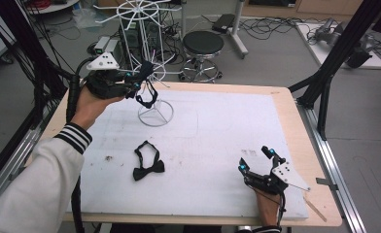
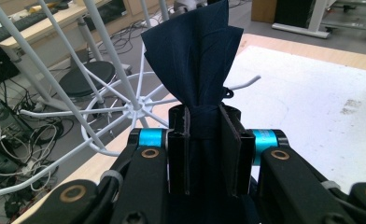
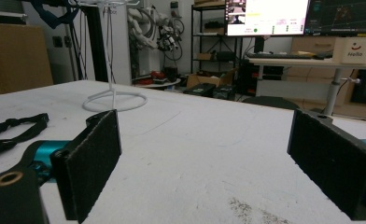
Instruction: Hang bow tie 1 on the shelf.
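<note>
- White mat on wooden table; white wire rack far left.
- Left gripper raised beside rack, jaws pinching a dark navy bow tie, pleated wing fanned, strap dangling.
- Second bow tie, black, lies flat near centre-left.
- Right gripper rests near right, jaws spread wide, holding nothing.

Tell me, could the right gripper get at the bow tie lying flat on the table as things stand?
Probably yes: the right gripper is open, and bare white mat lies between it and the bow tie.
</note>
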Tool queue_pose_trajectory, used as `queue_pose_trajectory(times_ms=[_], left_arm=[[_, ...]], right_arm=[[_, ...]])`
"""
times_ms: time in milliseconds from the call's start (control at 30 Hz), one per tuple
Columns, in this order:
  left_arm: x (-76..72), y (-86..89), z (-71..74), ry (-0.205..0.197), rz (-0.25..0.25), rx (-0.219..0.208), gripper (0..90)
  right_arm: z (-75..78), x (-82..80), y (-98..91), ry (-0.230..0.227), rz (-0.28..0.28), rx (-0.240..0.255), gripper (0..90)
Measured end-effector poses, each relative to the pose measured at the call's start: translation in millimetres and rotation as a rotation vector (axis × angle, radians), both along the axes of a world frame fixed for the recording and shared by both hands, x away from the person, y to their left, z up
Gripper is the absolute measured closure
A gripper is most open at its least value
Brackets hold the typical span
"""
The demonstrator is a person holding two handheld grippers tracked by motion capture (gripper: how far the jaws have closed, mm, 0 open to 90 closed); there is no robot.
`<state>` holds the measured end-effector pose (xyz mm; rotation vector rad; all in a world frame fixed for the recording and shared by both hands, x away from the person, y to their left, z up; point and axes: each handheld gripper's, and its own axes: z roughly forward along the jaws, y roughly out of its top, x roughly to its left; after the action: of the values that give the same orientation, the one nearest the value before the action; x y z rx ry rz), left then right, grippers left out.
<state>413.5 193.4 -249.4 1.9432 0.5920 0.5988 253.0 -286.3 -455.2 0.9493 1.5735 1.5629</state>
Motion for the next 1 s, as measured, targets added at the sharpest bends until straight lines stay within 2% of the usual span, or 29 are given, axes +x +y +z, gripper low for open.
queue_pose_trajectory(times_ms=[300,733,833,900,933,967,1000], left_arm=[[7.6,-1.7,-3.0,0.012,0.019,0.016,74.2],[7.5,-3.1,-3.1,0.01,0.036,0.034,71.5],[7.3,-3.0,-2.0,0.023,0.071,0.029,59.4],[7.5,-2.7,-1.7,0.027,0.071,0.023,57.6],[7.2,-2.2,-1.1,0.026,0.072,0.023,51.6],[7.1,-1.9,-0.7,0.022,0.074,0.021,51.6],[6.6,-1.7,-0.5,0.024,0.073,0.007,44.7]], right_arm=[[-0.1,-0.7,0.3,0.006,0.001,0.005,9.1],[-0.1,-0.8,0.6,0.007,0.0,0.007,9.2],[0.0,-0.9,0.6,0.008,0.0,0.006,9.1],[0.0,-0.9,0.6,0.008,0.0,0.006,9.1],[0.0,-0.9,0.6,0.007,0.0,0.006,9.2],[0.0,-0.9,0.6,0.007,0.0,0.006,9.2],[0.0,-1.0,0.8,0.011,0.001,0.008,9.1]])
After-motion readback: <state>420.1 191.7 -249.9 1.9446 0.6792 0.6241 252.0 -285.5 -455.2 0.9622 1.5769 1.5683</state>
